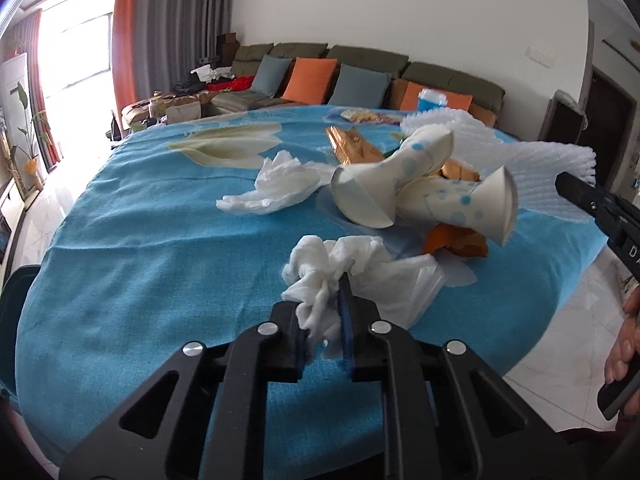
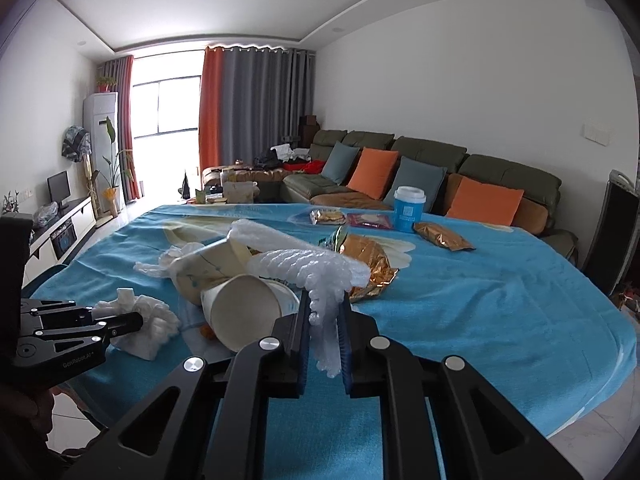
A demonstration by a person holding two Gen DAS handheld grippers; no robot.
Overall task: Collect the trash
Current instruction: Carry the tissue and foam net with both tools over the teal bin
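step: lift trash | left tool (image 1: 325, 312) clamped on crumpled tissue (image 1: 336, 264), near surface (image 1: 160, 264) edge | right tool (image 2: 325, 320) clamped on foam netting (image 2: 304, 268) beside paper cups (image 2: 244, 308) | advice: raise both slowly, avoid dragging cups

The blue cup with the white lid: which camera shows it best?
The right wrist view: the blue cup stands upright and whole at the table's far side, before the sofa. In the left wrist view only its top peeks above the white foam netting, and it looks blurred.
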